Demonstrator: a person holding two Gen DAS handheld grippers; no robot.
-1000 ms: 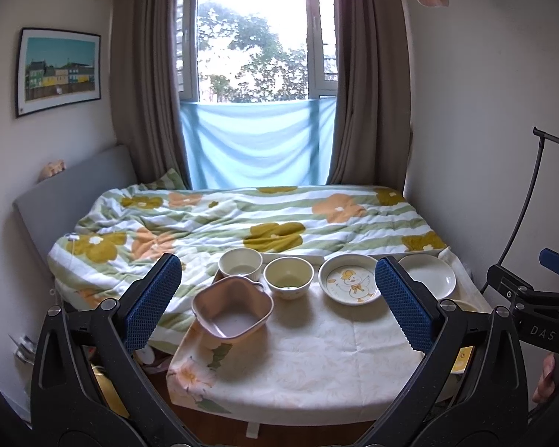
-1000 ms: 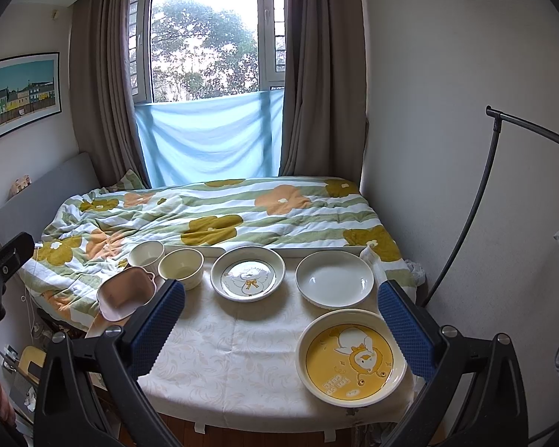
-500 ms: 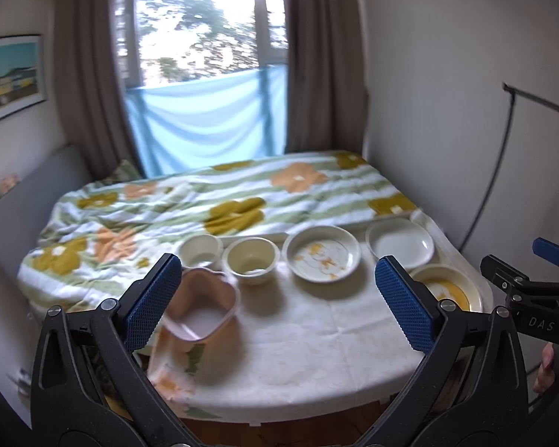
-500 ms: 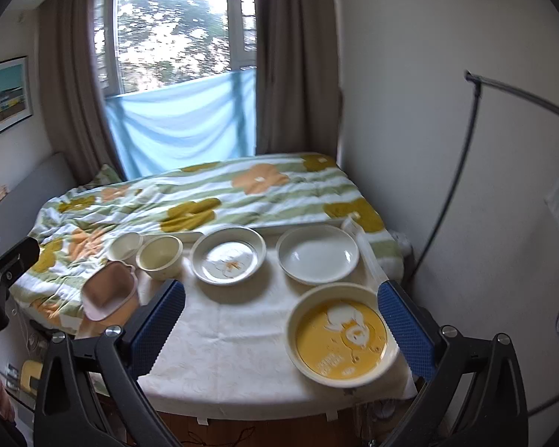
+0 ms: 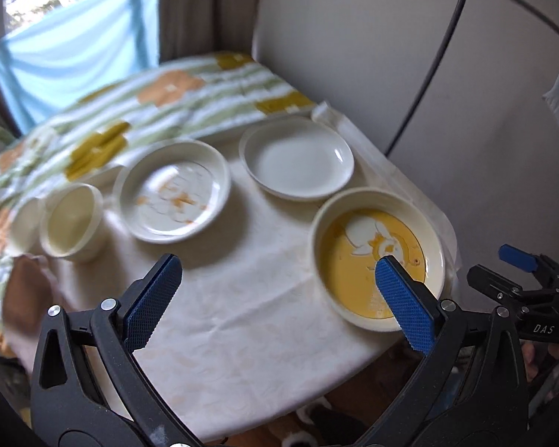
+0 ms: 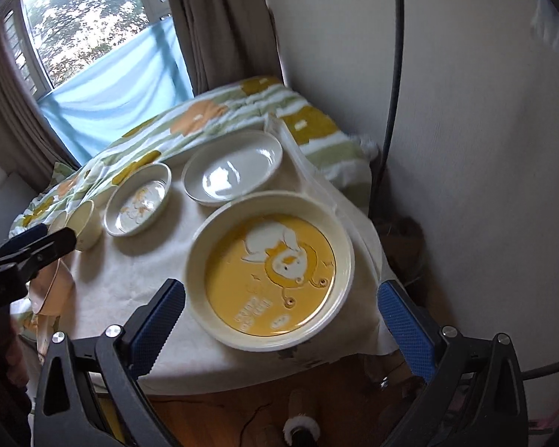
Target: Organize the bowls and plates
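Observation:
A large yellow plate with a cartoon animal (image 6: 270, 273) (image 5: 376, 260) sits at the table's near right corner. Behind it lie a plain white plate (image 6: 233, 173) (image 5: 296, 158) and a cream plate with an orange drawing (image 6: 138, 199) (image 5: 173, 190). A cream bowl (image 5: 72, 221) (image 6: 87, 223) and a second small bowl (image 5: 24, 225) stand to the left. My right gripper (image 6: 279, 314) is open, its fingers either side of the yellow plate's near rim, just above it. My left gripper (image 5: 275, 288) is open and empty above the cloth, its right finger (image 5: 404, 303) over the yellow plate.
The table has a white cloth (image 5: 223, 316) and stands against a bed with a flowered quilt (image 5: 160, 89). A wall and a black curved rod (image 6: 393, 85) are close on the right. A pink dish (image 6: 52, 290) is partly hidden at the left edge.
Both grippers have swung right and moved down towards the table's right corner. The yellow plate is now much closer and sits between the right gripper's fingers. Both grippers stay open.

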